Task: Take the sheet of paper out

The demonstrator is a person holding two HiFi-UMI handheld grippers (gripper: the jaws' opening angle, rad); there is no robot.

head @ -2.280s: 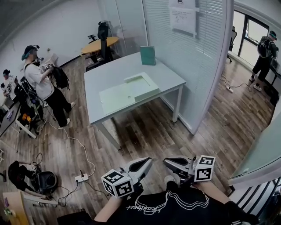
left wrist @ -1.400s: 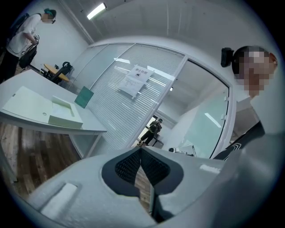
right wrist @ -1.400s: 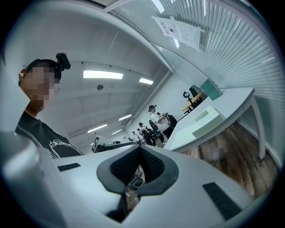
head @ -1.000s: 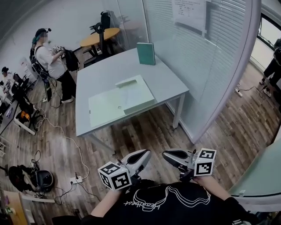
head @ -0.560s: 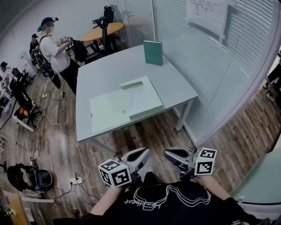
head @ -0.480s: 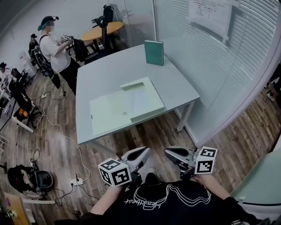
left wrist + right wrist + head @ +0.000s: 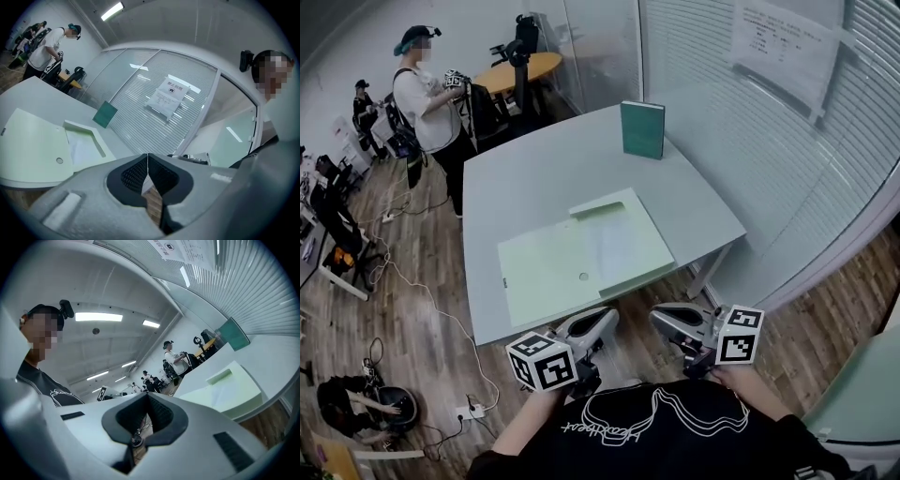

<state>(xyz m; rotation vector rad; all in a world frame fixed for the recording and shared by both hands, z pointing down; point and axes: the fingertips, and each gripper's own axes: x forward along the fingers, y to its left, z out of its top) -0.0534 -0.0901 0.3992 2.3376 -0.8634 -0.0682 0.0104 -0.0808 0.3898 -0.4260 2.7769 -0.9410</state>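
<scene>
A pale green folder [image 7: 546, 272] lies open on the grey table [image 7: 525, 178], near its front edge. A whitish sheet of paper [image 7: 617, 246] rests in the folder's right half. My left gripper [image 7: 605, 323] and right gripper [image 7: 661, 319] are held side by side just short of the table's front edge, both shut and empty, apart from the folder. In the left gripper view the folder [image 7: 33, 140] and the sheet of paper [image 7: 82, 145] lie ahead to the left. In the right gripper view the folder [image 7: 229, 390] is ahead to the right.
A dark green book [image 7: 642, 129] stands upright at the table's far end. A glass wall with blinds [image 7: 769, 112] runs along the right. A person [image 7: 431, 84] stands at the back left near a round wooden table [image 7: 520, 70]. Cables and a power strip [image 7: 473, 408] lie on the floor at left.
The table and folder have come much closer, from well ahead to right in front of both grippers. The grippers keep their side-by-side pose, jaws shut.
</scene>
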